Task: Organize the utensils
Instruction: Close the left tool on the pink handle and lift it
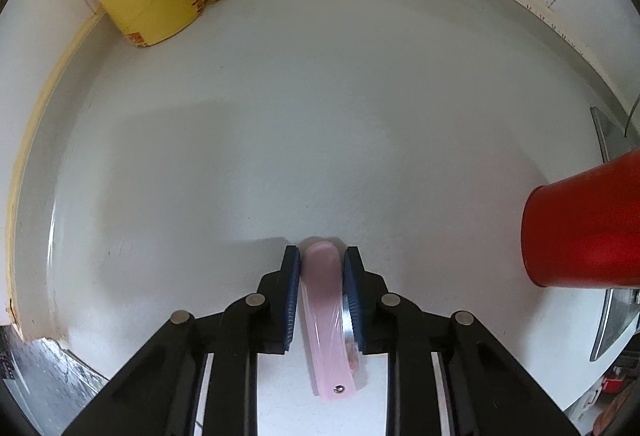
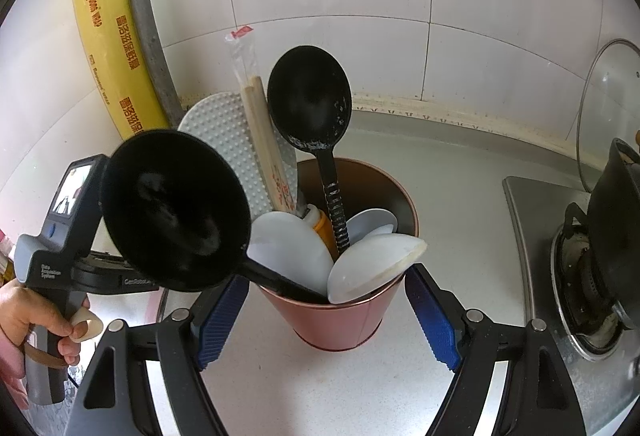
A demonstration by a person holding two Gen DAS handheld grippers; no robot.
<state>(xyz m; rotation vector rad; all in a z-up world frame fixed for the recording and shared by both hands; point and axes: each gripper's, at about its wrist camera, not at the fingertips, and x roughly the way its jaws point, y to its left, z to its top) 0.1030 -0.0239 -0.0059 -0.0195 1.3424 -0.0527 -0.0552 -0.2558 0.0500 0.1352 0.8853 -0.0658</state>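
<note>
Left claw (image 1: 321,256) clamped on pale pink plastic-wrapped utensil handle (image 1: 326,316), blue ribbed pads pressing both sides; handle tip pokes out past the fingertips, riveted end sits back toward the camera. Held over bare grey desk (image 1: 280,124) (blur hides whether the tip touches the surface). Red metal utensil bucket (image 2: 340,308) at right edge of left view, well apart from the handle. Right claw (image 2: 326,316) apart, one blue pad on each side of the bucket near its rim, small gaps visible, not pressing. Bucket upright on desk, packed: black plastic ladle (image 2: 176,208) leaning out left, black slotted-handle spoon (image 2: 310,100) upright, white studded rice paddle (image 2: 224,140), wrapped wooden chopsticks (image 2: 260,124), several white soup spoons (image 2: 372,264). Yellow cling-wrap box (image 2: 108,48) against tiled wall behind. Black pot (image 2: 616,204) on gas stove at right, glass lid (image 2: 608,96) propped behind it.
</note>
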